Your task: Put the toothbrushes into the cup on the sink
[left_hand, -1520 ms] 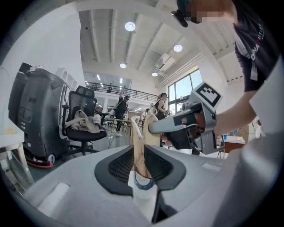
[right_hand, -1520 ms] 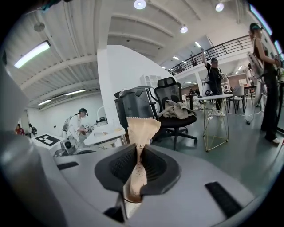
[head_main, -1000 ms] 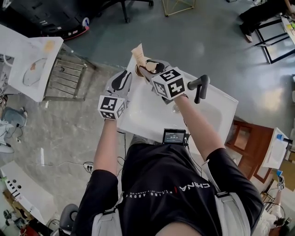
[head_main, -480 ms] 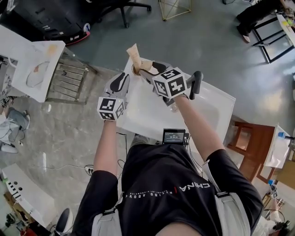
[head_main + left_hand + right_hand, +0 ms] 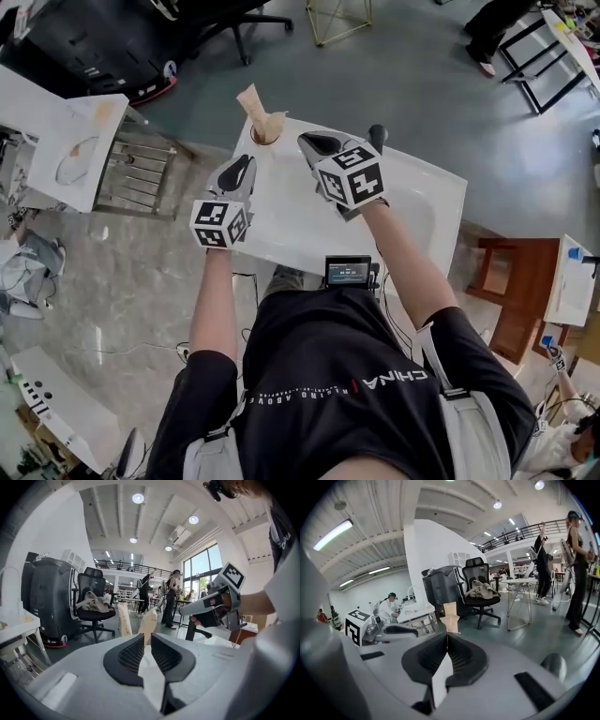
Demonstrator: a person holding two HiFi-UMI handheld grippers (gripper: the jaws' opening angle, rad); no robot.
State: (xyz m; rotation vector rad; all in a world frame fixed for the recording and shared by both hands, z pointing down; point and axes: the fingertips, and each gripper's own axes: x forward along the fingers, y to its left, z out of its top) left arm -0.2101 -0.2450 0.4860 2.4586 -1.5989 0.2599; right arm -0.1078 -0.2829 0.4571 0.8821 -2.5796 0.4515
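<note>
White sink (image 5: 281, 220), both toothbrushes (image 5: 253, 103) standing in the cup (image 5: 265, 133).
The cup sits at the sink's far left corner, with the two tan boxes leaning out of it. The left gripper (image 5: 244, 162) hovers near it, its jaws a narrow gap apart after closing a little, nothing between them. The right gripper (image 5: 311, 142), beside the tap (image 5: 376, 137), has just closed its jaws together, empty.
</note>
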